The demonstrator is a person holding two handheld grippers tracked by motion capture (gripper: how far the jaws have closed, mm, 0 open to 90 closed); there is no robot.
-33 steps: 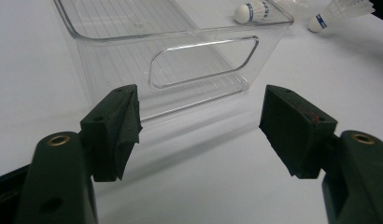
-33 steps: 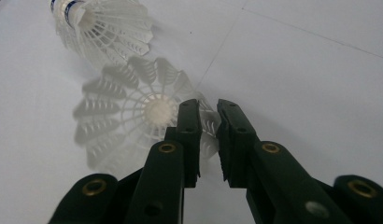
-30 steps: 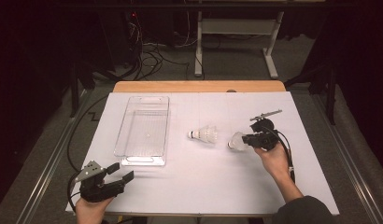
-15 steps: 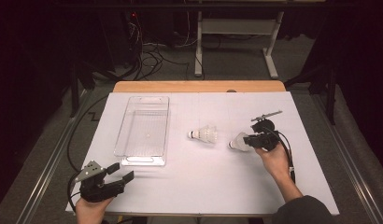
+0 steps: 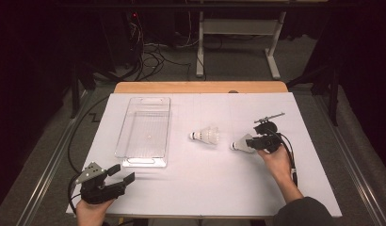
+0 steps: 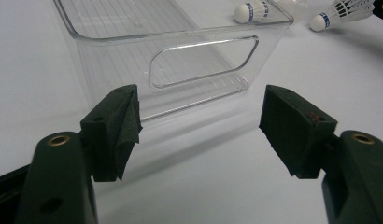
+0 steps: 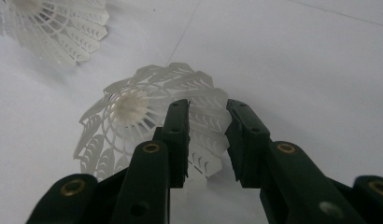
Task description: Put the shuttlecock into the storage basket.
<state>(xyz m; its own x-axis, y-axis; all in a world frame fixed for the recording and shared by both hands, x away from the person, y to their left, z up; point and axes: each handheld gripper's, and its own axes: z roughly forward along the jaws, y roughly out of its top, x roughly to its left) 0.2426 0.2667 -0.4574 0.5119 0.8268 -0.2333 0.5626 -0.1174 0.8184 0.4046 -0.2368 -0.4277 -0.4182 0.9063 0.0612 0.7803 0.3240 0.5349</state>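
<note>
A: Where do my right tongs [image 7: 206, 140] stand?

B: Near the tabletop's right edge, their jaws just opening around the skirt rim of the nearer shuttlecock [image 7: 147, 126]; a gap shows at each pad, so nothing is pinched.

A: And the left tongs [image 6: 201, 128]?

B: Spread, idle at the near-left corner, facing the clear tray [image 6: 180, 60].

A: The risk?

B: In my judgement, a jaw may snag the lattice skirt on withdrawal and roll it toward the second shuttlecock [image 7: 54, 28].
</note>
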